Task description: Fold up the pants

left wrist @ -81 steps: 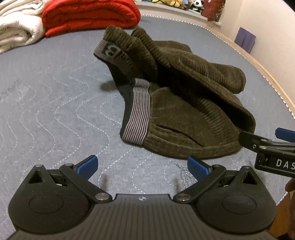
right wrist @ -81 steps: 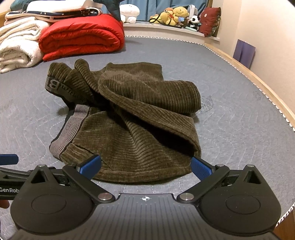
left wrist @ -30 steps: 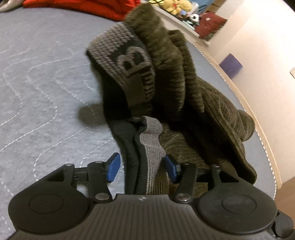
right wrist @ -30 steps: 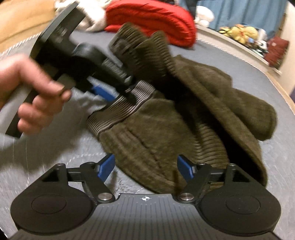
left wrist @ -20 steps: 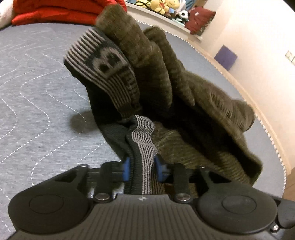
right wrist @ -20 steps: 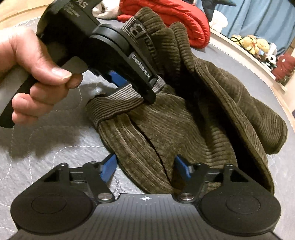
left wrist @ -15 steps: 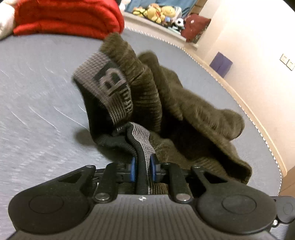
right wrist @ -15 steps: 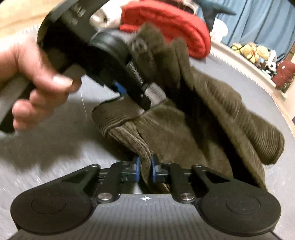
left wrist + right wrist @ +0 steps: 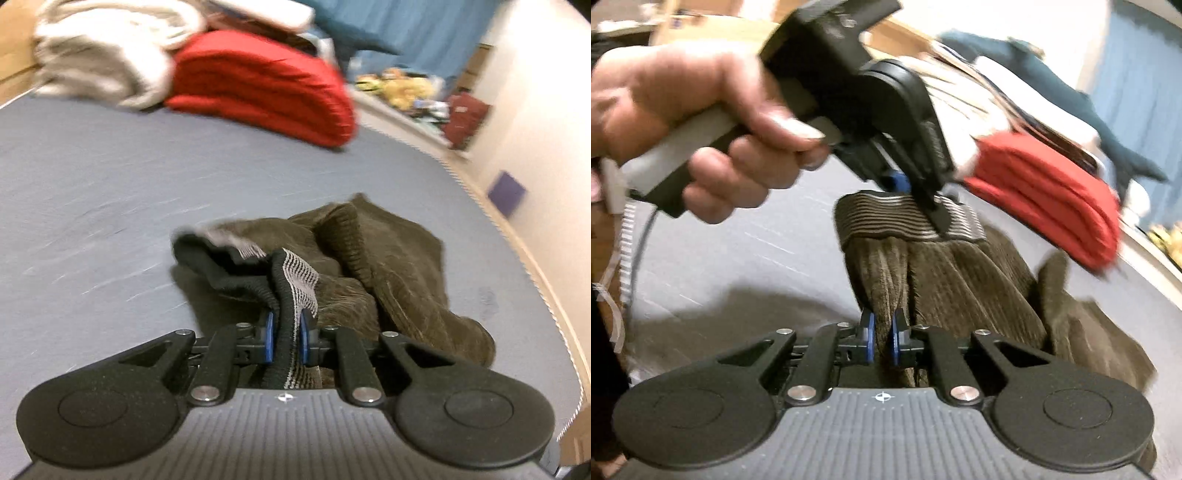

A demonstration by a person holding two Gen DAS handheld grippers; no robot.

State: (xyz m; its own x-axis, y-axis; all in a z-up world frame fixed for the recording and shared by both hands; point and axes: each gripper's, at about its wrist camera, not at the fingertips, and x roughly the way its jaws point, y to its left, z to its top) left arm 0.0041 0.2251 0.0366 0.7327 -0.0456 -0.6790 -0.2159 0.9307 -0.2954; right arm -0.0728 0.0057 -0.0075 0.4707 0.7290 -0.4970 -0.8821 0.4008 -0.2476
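My left claw (image 9: 284, 341) is closing on the pants' (image 9: 399, 258) striped waistband (image 9: 301, 282); fabric sits between its pads. My right claw (image 9: 882, 341) is closing on corduroy below that waistband (image 9: 908, 218).

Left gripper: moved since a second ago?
Yes. The left gripper, closing on the pants waistband, has pulled back from the red blanket, dragging the pants along the mattress.

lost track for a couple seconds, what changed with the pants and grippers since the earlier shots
Both jaws, wide open before, are closing on cloth. The left hand-held gripper pinches the striped waistband; the right hand-held gripper pinches the corduroy below it. The pants, earlier a crumpled heap, are lifted at the waist end, with the legs trailing on the mattress. The red blanket and white bedding stayed put.
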